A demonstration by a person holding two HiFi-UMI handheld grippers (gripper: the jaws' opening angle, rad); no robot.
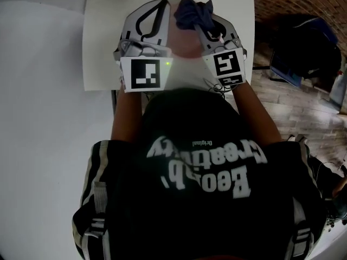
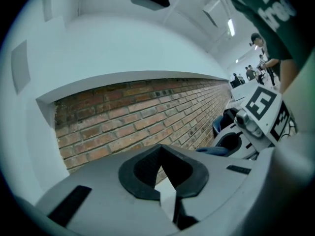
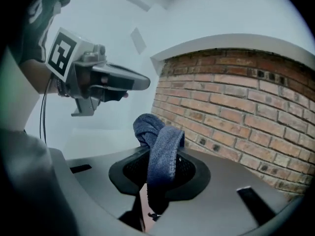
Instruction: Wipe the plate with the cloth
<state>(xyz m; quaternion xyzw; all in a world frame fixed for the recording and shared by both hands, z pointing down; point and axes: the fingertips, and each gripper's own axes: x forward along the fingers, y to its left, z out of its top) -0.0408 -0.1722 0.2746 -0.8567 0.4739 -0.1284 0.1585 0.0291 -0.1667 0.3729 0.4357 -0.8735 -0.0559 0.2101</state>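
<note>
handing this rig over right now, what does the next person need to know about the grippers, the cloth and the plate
Left gripper: jaws together with nothing between them, held up facing a brick wall.
Right gripper: shut on the blue cloth, which hangs bunched over the jaws, held up beside the left one.
Plate: I cannot pick it out for sure. A pale pinkish shape between the two grippers in the head view may be it.
Done: the cloth is in hand.
Left: no wiping shows yet, so bring the cloth down to the plate and wipe it.
</note>
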